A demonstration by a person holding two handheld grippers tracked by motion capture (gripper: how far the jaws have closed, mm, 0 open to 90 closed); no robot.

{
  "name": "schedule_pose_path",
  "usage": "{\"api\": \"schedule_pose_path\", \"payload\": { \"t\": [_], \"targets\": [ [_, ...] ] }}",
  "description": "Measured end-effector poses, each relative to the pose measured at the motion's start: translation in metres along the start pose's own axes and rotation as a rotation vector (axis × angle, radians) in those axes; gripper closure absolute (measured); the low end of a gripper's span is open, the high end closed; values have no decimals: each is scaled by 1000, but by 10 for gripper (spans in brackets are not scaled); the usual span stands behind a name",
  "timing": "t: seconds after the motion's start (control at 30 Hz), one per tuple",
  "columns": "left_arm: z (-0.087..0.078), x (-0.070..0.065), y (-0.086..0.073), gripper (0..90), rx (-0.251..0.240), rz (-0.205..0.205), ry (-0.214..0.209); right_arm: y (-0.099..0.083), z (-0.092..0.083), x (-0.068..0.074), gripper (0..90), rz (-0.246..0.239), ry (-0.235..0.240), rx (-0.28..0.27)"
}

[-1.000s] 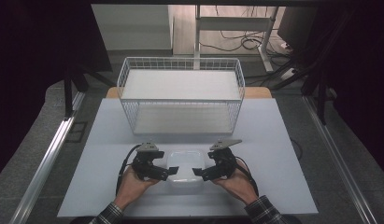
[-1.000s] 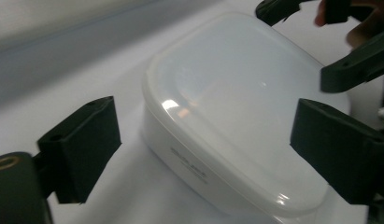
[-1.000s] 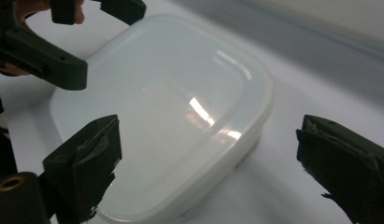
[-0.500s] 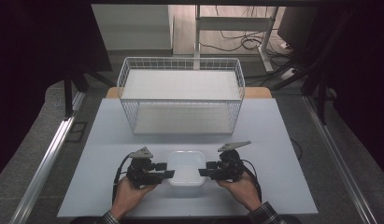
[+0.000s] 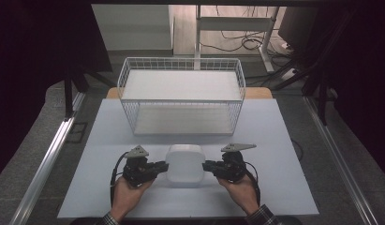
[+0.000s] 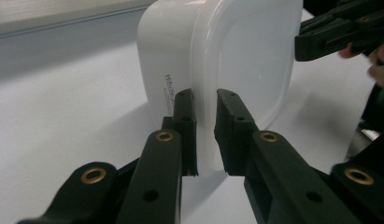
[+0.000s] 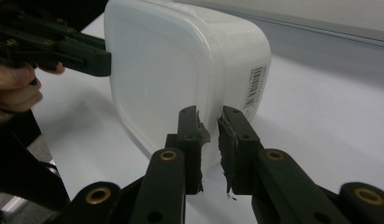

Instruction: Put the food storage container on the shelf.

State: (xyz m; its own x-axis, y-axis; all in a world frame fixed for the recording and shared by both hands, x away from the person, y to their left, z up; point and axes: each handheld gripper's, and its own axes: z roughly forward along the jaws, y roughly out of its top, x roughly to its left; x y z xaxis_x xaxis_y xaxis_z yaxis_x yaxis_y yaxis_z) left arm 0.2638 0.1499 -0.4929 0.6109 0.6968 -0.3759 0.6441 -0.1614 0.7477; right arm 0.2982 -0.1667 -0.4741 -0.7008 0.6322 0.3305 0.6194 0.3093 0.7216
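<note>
pinching the box from both sides

tipped up on its edge now, the white box (image 5: 184, 165) stands on the table (image 5: 284, 140) near the wire basket (image 5: 181, 101). left gripper (image 5: 158, 167) just closed on its rim. right gripper (image 5: 210, 166) did too. both grip tight, so lifting looks next.

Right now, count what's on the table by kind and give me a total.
Plastic tub: 1
Wire basket: 1
Grippers: 2, left and right, each clamped on the tub's rim
Total: 4
</note>
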Motion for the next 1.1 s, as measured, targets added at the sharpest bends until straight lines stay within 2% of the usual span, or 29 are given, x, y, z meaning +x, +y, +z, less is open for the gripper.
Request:
{"api": "schedule_pose_path", "payload": {
  "t": [0.07, 0.13, 0.23, 0.33, 0.57, 0.8, 1.1],
  "targets": [
    [0, 1, -1, 796, -10, -15, -11, -3, 5, -1, 747, 4, -14, 12],
    [0, 1, -1, 798, -22, -31, -22, -4, 5, -1, 764, 17, -17, 0],
    [2, -3, 1, 803, -32, -2, 10, -3, 4, 1, 775, -12, -62, 2],
    [1, -3, 4, 804, -50, -5, -3, -1, 1, -1, 776, -3, -54, -18],
    [-2, -6, 14, 804, -89, 14, 15, 6, -6, 2, 779, -22, -62, -65],
    [-13, -7, 34, 804, -128, 37, 25, 24, -16, 5, 783, -43, -55, -121],
    [-31, -8, 73, 803, -178, 75, 39, 63, -31, 10, 784, -93, -61, -189]
  ]
}}
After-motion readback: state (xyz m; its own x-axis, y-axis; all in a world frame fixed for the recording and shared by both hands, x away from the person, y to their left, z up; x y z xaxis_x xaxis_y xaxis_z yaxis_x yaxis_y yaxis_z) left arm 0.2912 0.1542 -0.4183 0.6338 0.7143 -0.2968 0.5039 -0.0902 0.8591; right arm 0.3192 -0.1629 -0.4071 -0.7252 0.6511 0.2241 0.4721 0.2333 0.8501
